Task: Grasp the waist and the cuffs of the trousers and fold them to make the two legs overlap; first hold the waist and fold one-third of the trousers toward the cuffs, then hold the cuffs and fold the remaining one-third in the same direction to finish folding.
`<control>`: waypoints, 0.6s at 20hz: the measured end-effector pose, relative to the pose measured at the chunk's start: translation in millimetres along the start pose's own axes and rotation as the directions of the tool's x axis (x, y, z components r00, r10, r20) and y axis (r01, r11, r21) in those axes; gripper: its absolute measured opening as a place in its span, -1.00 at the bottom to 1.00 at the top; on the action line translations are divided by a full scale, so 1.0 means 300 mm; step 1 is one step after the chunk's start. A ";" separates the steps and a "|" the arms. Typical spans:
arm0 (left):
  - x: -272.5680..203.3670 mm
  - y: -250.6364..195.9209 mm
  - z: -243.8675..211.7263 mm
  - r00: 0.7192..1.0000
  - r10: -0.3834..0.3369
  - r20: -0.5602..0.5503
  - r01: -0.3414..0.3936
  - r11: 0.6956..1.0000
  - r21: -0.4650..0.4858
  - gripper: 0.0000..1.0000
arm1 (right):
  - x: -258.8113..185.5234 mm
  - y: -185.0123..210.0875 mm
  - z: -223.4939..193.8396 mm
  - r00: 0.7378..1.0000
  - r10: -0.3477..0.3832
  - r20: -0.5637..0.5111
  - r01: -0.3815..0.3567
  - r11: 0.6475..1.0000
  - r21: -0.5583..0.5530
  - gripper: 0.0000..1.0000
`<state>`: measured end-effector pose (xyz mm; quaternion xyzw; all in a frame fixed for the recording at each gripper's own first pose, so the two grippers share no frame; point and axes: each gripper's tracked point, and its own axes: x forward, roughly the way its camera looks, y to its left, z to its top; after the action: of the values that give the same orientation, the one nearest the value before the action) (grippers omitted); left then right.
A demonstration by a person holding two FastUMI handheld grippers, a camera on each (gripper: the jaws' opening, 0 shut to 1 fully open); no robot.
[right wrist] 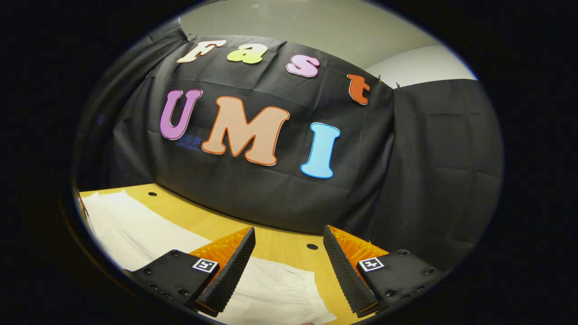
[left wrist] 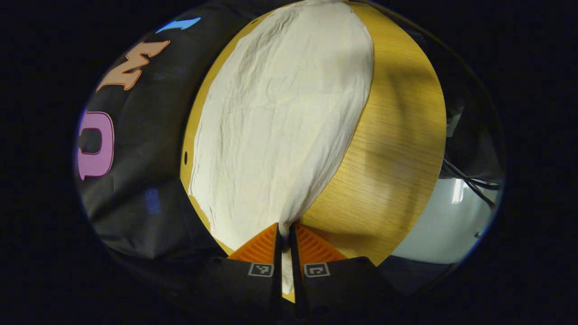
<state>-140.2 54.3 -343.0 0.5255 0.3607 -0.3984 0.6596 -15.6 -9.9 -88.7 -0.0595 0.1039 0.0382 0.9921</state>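
Up close, the left gripper (left wrist: pixel 284 232) pinches the white trousers (left wrist: pixel 280 122) spread across the wooden table (left wrist: pixel 397 149); the right gripper (right wrist: pixel 289 253) hovers wide open above another edge, holding nothing.

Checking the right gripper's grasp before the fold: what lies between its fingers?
Nothing is held. In the right gripper view the right gripper stands open; bare wooden table and an edge of the white trousers show through the gap.

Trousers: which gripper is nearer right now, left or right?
Left. The left gripper is shut on the trousers, fabric pinched between its fingers. The right gripper is open, poised above the cloth on the table, not touching.
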 end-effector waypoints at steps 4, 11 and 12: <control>-0.008 -0.003 0.006 1.000 0.013 -0.003 -0.013 1.000 0.003 -0.98 | -0.034 -0.041 -0.082 0.999 0.019 -0.046 -0.024 0.994 -0.106 0.94; 0.003 0.001 0.001 0.999 0.047 -0.005 -0.047 0.998 -0.038 -1.00 | -0.141 -0.088 -0.273 0.980 0.106 -0.169 -0.157 0.931 -0.330 0.94; 0.003 0.004 0.000 0.999 0.052 -0.006 -0.052 0.998 -0.038 -1.00 | -0.161 -0.090 -0.305 0.975 0.117 -0.190 -0.178 0.920 -0.350 0.94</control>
<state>-138.8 54.2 -343.3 0.5231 0.3558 -0.3730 0.6788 -78.7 -51.3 -164.4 -0.2375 0.1811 0.1267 0.9459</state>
